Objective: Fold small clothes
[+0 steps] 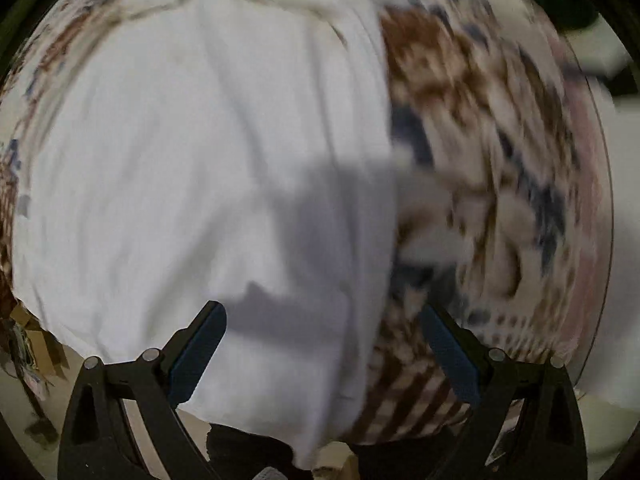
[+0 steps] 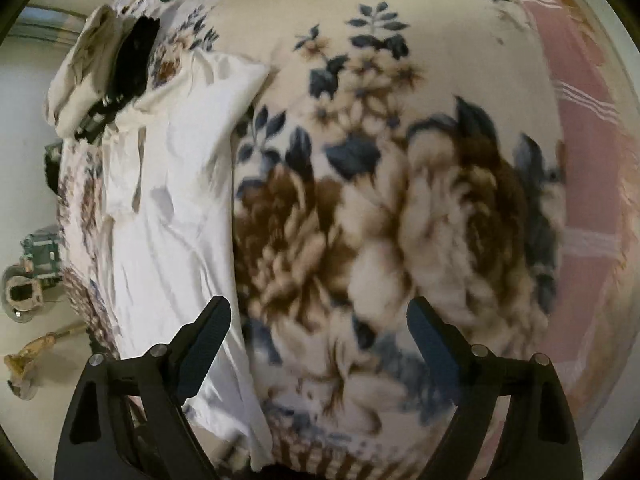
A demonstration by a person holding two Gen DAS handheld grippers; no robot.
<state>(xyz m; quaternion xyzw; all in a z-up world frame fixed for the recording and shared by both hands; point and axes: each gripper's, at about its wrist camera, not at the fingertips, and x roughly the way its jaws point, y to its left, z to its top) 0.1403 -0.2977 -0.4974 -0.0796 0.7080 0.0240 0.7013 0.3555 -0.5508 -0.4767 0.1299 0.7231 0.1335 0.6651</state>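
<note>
Clearly we find the white garment [image 1: 192,168] on the bed [image 2: 400,80] directly under our spread, empty left claw [image 1: 324,344], lengthwise ahead, while our right claw [image 2: 318,340], also spread, hovers beside its edge.

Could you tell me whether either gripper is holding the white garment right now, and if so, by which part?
Nothing is held. The left gripper and the right gripper are both open above the white garment and the floral blanket.

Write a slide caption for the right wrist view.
Open right tool hovers over a flowered blanket, with a white garment spread flat to its left.
</note>
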